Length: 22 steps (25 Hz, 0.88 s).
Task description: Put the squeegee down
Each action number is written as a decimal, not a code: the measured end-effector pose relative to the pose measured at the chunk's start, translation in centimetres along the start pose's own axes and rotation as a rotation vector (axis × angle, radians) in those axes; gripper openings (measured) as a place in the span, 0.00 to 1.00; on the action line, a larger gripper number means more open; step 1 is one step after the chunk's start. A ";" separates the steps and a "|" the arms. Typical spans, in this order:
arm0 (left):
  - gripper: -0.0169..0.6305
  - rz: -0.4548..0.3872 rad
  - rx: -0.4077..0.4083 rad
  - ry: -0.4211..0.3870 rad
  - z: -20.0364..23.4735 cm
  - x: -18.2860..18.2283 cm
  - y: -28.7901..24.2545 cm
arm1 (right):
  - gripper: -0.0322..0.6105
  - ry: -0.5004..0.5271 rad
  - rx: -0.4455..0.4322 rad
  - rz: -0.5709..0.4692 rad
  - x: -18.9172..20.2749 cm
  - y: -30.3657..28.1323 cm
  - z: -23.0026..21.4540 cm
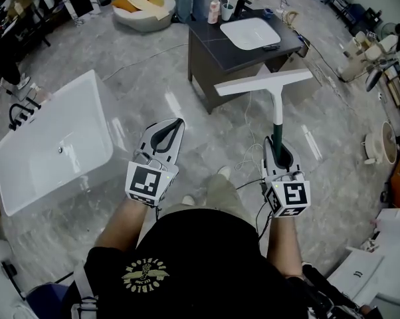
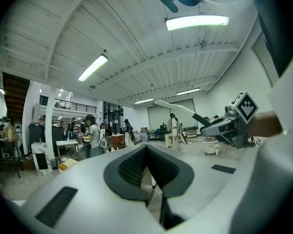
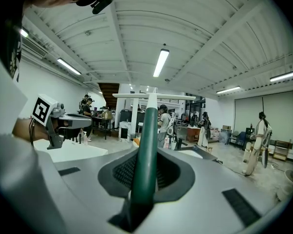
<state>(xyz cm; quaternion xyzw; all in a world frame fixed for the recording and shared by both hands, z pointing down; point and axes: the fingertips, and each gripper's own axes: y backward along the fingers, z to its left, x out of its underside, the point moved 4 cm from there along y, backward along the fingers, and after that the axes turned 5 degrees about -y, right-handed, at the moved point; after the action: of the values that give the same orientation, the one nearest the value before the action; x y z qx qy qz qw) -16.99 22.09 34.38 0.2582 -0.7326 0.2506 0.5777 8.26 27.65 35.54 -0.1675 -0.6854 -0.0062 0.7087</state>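
The squeegee (image 1: 264, 83) has a wide white blade on a white neck and a dark green handle (image 1: 277, 130). My right gripper (image 1: 280, 145) is shut on that handle and holds the squeegee out ahead, blade crosswise, above the marble floor and short of the dark vanity (image 1: 216, 52). In the right gripper view the green handle (image 3: 146, 135) runs up between the pads of the right gripper (image 3: 147, 156) to the blade (image 3: 154, 96). My left gripper (image 1: 178, 121) is held level beside it, shut and empty; its pads (image 2: 137, 165) meet with nothing between them. The squeegee (image 2: 178, 107) also shows in the left gripper view.
A white bathtub (image 1: 54, 145) stands on the floor at the left. The dark vanity carries a white basin (image 1: 251, 32), a black faucet and bottles. Cables trail across the floor by my feet. Fans, boxes and clutter line the right side; several people stand in the background.
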 end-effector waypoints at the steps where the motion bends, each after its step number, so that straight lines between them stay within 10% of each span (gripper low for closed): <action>1: 0.06 0.003 -0.003 -0.002 0.1 0.0 -0.2 | 0.16 -0.001 -0.004 0.000 0.0 -0.3 -0.1; 22: 0.06 0.058 -0.038 -0.016 2.9 1.3 -9.2 | 0.16 -0.033 -0.075 0.010 0.1 -9.4 -6.1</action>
<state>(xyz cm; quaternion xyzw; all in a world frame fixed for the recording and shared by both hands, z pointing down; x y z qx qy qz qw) -13.15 13.19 35.68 0.2278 -0.7489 0.2510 0.5694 11.96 17.27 37.82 -0.1976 -0.6953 -0.0256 0.6906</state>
